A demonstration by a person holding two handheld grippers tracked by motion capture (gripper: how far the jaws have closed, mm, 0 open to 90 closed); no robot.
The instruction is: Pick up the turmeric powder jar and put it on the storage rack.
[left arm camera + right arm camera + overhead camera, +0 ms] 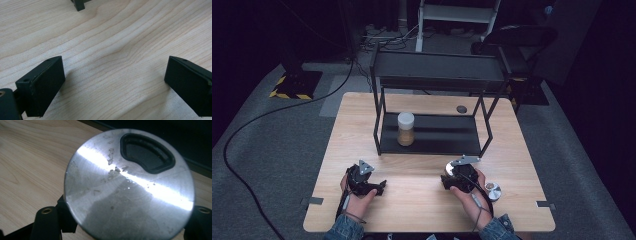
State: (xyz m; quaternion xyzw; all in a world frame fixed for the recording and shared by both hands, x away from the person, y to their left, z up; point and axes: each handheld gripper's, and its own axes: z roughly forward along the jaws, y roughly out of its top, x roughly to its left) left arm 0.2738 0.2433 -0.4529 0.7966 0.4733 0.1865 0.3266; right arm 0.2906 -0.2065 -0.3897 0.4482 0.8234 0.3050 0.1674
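Gripping metal shaker lid (128,187), right gripper (460,176) jaws closed.

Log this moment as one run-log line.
left claw: open over bare table | right claw: shut on steel-lidded jar | white-lidded jar: on rack lower shelf

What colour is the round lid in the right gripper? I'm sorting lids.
Shiny brushed silver metal lid, black slot; clearest in right gripper view.

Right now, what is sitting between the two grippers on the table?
Nothing: in the high view, bare wooden table lies between the left gripper and the right gripper.
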